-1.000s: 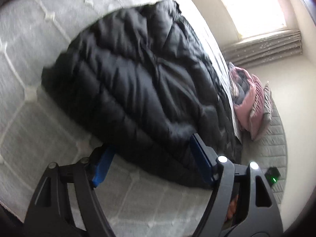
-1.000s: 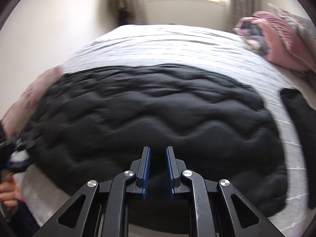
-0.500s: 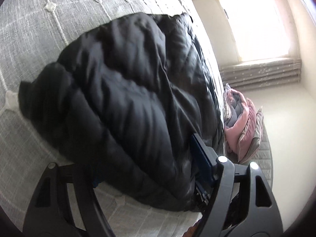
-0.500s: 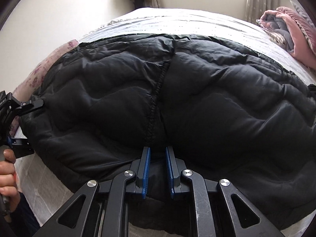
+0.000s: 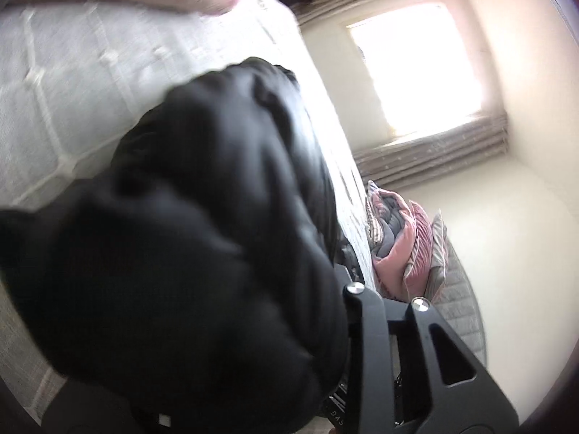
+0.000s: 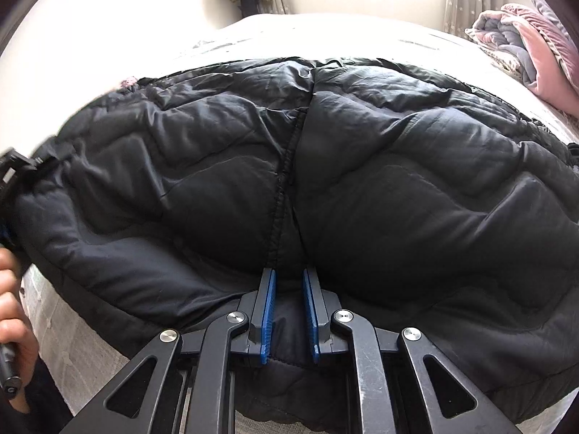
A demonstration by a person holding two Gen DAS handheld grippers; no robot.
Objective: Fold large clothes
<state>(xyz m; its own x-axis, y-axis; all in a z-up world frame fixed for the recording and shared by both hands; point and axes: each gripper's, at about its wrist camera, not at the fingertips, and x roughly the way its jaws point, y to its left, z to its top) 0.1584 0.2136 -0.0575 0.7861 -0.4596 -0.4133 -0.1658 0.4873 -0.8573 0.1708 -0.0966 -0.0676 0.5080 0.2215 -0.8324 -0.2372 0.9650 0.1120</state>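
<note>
A black quilted puffer jacket (image 6: 325, 181) is spread over a grey-white quilted bedspread (image 6: 65, 332) and fills most of the right wrist view, its central zipper seam (image 6: 282, 188) running down the middle of the frame. The right gripper (image 6: 289, 311) is seen at the lower centre; its blue-padded fingers (image 6: 267, 311) stand a narrow gap apart with a fold of the jacket's near hem pinched between them. At the left edge of that view the left gripper (image 6: 14, 170) is seen against the jacket's left edge, held by a bare hand (image 6: 14, 311) in the lower left corner.

In the left wrist view, which is blurred, a bulging mass of the jacket (image 5: 202, 253) covers the lower left and centre of the frame and hides the fingertips of the left gripper (image 5: 405, 354); only the black frame of its right finger is seen at the lower right, so the state of its jaws cannot be told. The bedspread (image 5: 72, 101) is seen at the upper left. A pink and grey folded blanket (image 5: 401, 242) lies right of centre, below a curtained window (image 5: 416, 76) at the upper right.
</note>
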